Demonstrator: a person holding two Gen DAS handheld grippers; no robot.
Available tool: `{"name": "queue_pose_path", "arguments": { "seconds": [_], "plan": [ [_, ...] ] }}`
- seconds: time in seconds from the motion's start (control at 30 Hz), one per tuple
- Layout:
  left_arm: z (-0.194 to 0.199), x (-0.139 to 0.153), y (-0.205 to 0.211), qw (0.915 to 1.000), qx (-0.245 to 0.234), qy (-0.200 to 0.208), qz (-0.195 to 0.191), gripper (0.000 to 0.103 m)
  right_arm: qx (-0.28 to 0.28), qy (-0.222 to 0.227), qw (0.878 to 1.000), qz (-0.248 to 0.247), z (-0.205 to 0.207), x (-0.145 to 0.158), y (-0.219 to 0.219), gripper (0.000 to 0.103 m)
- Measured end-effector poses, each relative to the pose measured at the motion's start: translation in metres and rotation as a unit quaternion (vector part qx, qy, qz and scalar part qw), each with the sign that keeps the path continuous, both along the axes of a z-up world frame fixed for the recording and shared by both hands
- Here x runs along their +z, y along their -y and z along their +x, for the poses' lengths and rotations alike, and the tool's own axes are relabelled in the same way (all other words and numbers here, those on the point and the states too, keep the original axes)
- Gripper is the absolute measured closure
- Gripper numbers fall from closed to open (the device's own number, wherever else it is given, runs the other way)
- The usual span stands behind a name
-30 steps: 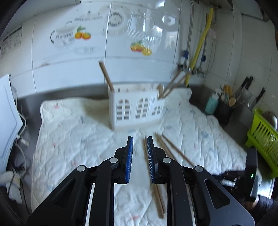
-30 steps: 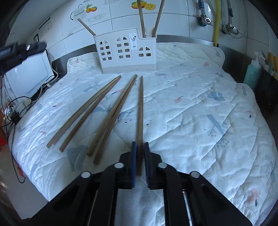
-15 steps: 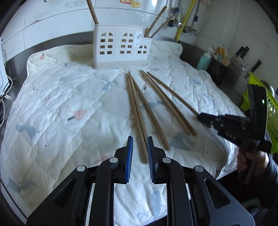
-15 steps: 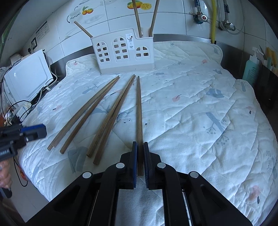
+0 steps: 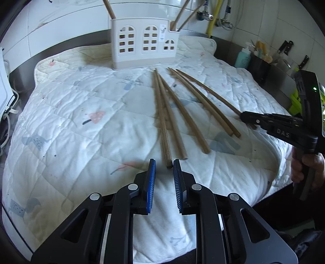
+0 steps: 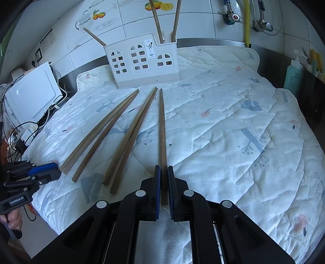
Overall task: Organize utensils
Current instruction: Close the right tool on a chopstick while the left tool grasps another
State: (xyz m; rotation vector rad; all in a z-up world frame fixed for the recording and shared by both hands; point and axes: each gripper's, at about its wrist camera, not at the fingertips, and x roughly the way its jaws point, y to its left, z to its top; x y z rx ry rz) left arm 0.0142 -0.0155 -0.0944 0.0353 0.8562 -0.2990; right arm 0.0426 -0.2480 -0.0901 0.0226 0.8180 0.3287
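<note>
I see a quilted cloth (image 6: 233, 126) over the table, a teal bottle (image 6: 292, 75) right, a white appliance (image 6: 32, 95) left, fruit-decal tiles (image 6: 160, 6) behind.

1. "DAS": raised letters on the black body of the right gripper (image 5: 246, 118), read in the left wrist view.

2. "GenRobot.AI": small white lettering on the black body of the left gripper (image 6: 51, 171), read in the right wrist view.

3. White sticker on the front of the white utensil holder (image 6: 142, 61): dark print and a small pictogram, too small to read.

4. Panel with rows of print on the wall tile (image 6: 47, 40) at upper left: illegible.

5. Teal bottle (image 6: 292, 75) at right: faint label, unreadable.
</note>
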Motion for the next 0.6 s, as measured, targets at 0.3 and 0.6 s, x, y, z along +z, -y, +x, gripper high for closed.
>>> {"name": "queue_pose_path", "arguments": {
  "seconds": [0.3, 0.6],
  "plan": [
    [0.018, -0.003, -0.008, 0.9987, 0.039, 0.011, -0.031, 0.087, -0.001, 0.001, 1.0, 0.002, 0.0, 0.0, 0.0, 0.096],
    [0.033, -0.005, 0.003, 0.9987, 0.029, 0.029, -0.031, 0.088, -0.006, 0.004, 1.0, 0.009, 0.004, -0.001, -0.001, 0.096]
  ]
}}
